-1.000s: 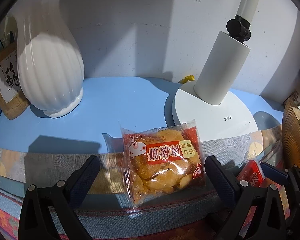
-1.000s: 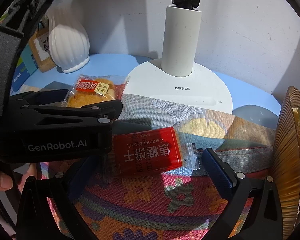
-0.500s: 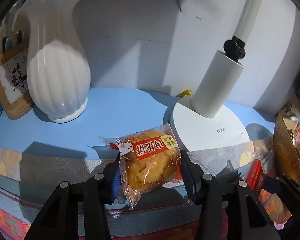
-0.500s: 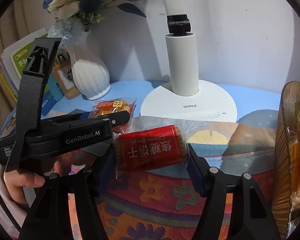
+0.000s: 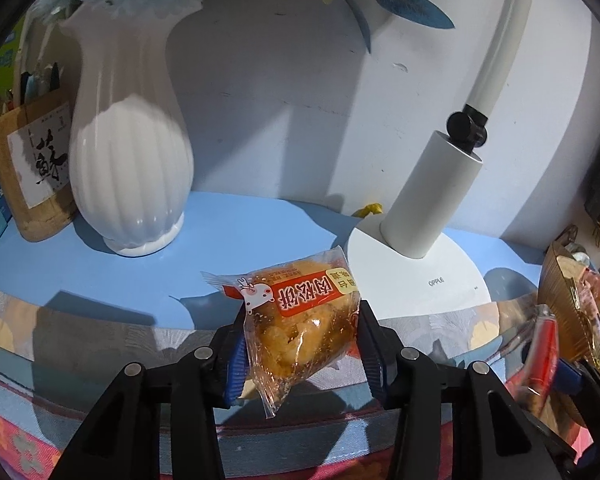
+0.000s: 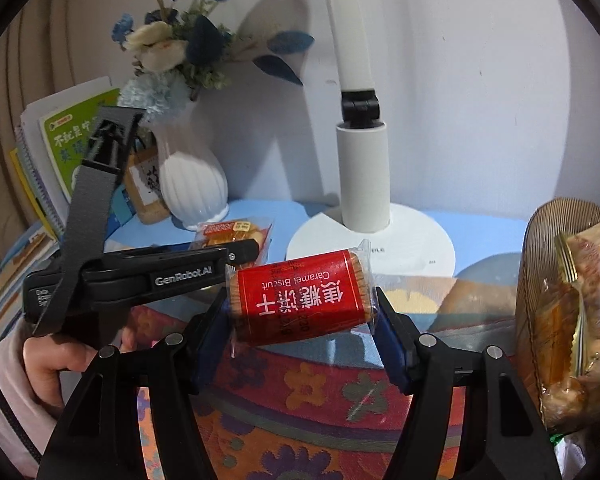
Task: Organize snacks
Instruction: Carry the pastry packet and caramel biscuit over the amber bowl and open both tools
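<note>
Left wrist view, left to right: a wooden holder (image 5: 32, 168) with a calligraphy label is cut off at the frame edge; the white ribbed vase (image 5: 128, 160) has its flowers cropped at the top; the white lamp (image 5: 428, 216) loses its arm past the upper edge. At far right a ribbed basket (image 5: 556, 292) is only partly visible, its contents hard to make out.

The left hand-held gripper (image 5: 300, 340) is closing, its blue pads already pressing both sides of the pastry packet (image 5: 300, 312), which is held above the patterned cloth (image 5: 80, 332) on the table (image 5: 100, 264).

Right wrist view: a hand (image 6: 56, 360) in a pale sleeve holds the left unit. The right hand-held gripper (image 6: 304, 320) clamps the red caramel biscuit pack (image 6: 300, 300) endwise between its pads, clear of the cloth, left of the basket.
</note>
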